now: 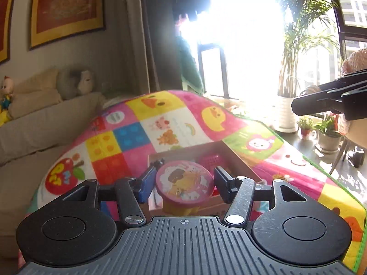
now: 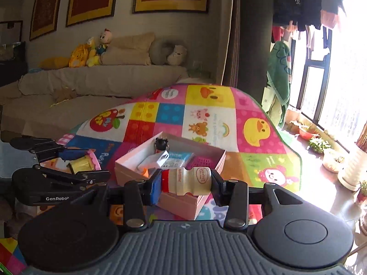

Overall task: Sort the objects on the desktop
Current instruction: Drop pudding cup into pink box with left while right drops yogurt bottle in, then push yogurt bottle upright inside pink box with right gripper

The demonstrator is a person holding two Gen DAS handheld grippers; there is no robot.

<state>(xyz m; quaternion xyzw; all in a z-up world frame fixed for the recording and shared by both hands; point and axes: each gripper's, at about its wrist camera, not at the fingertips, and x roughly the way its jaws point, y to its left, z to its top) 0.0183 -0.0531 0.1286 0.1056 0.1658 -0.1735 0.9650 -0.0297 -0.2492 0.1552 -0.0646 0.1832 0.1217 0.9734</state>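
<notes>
My left gripper is shut on a small cup with a pink cartoon lid and yellow body, held above the near edge of an open cardboard box. In the right wrist view the left gripper and its cup show at the left. My right gripper is shut on a small beige drink bottle with a red cap, held sideways above the box's near corner. The box holds a white tag, a blue packet, a pink basket and a small dark figure.
The box lies on a bright patchwork play mat over the table. A sofa with plush toys stands behind. Potted plants and a bright window are to the right. The right gripper's body shows at the left wrist view's right edge.
</notes>
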